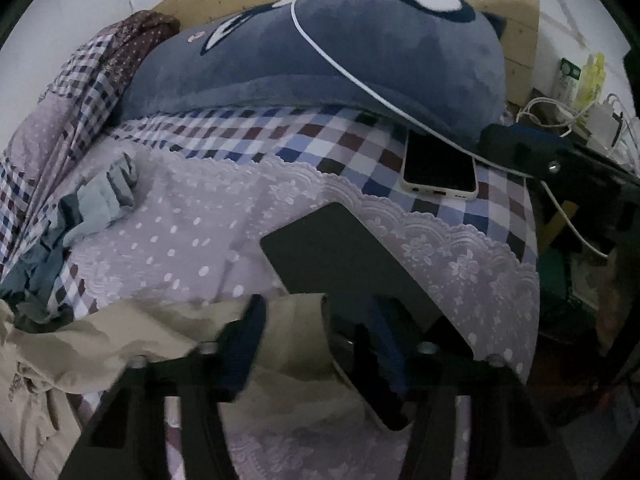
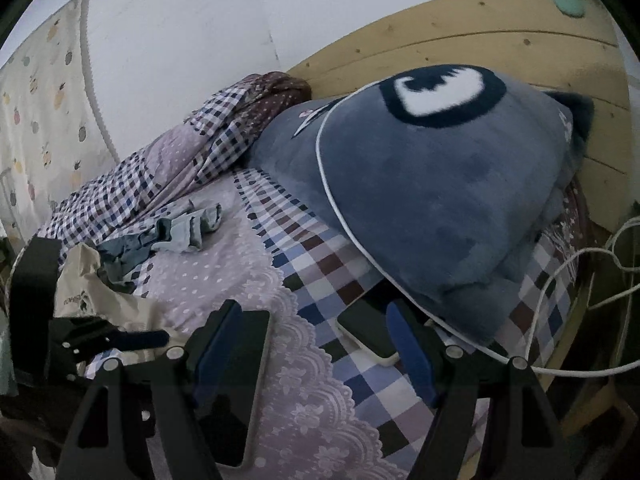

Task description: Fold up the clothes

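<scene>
1. Nearest my left gripper (image 1: 316, 344), the jaws stand spread and grasp nothing; a corner of the beige garment (image 1: 132, 344) lies just between and ahead of them; a dark tablet (image 1: 344, 264) sits at 12 o'clock, its near edge reaching between the fingers.

2. My right gripper (image 2: 316, 344) is likewise released, hovering over the lace-edged bedspread (image 2: 304, 408); the tablet lies under its left finger at 10 o'clock, a white-cased phone (image 2: 372, 336) at 1 o'clock.

3. The beige garment lies crumpled at 9 o'clock in the left view, unfolded; a rumpled grey-blue garment (image 2: 176, 232) lies further off at 10 o'clock in the right view.

4. Beyond, a large blue plush pillow (image 2: 452, 200) leans on the wooden headboard (image 2: 520, 40); a white cable (image 2: 560, 280) trails across it towards the phone.

5. Risks, as I judge them: closing on the garment could nip or drag the tablet; a sweeping fold could snag the cable and pull the phone off the bed.
</scene>
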The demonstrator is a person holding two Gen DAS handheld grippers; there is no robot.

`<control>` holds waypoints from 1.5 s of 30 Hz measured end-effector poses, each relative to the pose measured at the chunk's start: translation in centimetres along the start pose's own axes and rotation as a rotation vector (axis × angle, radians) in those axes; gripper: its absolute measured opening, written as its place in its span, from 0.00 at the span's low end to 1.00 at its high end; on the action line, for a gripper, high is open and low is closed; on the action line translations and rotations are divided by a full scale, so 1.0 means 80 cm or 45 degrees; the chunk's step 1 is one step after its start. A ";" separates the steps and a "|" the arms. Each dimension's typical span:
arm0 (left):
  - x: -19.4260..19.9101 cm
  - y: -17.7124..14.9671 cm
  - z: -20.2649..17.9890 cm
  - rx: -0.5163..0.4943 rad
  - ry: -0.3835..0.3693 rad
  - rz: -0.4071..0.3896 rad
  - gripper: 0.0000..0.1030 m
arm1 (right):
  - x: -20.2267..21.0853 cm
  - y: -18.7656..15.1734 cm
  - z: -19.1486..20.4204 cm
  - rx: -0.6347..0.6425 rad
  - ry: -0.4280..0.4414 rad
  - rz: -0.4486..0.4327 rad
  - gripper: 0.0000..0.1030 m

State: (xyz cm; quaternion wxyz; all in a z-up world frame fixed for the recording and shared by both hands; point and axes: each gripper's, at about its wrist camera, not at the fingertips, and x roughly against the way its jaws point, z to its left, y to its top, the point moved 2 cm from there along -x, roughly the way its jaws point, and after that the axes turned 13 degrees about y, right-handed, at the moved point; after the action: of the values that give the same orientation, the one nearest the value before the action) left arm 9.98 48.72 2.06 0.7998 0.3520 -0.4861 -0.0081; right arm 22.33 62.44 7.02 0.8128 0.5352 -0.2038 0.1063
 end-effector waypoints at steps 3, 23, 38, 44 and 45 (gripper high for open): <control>-0.012 0.000 0.004 0.034 -0.017 0.036 0.02 | 0.004 0.000 -0.006 -0.030 0.011 -0.011 0.76; 0.227 -0.070 0.442 1.135 -0.330 -0.516 0.00 | -0.024 -0.004 0.102 0.177 0.338 0.100 0.76; 0.167 -0.543 0.656 1.842 0.192 -0.206 0.14 | -0.097 -0.039 0.249 0.437 0.406 0.342 0.76; 0.177 -0.536 0.660 1.664 0.124 -0.324 0.70 | -0.127 -0.046 0.334 0.525 0.446 0.373 0.76; 0.173 -0.529 0.662 1.598 0.127 -0.306 0.70 | -0.131 -0.046 0.347 0.533 0.454 0.371 0.76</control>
State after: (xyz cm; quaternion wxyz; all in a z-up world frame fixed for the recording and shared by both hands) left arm -10.27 -17.39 3.40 0.4567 0.8053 -0.3178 0.2049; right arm 8.34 36.05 8.87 0.6842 0.6289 -0.1063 0.3537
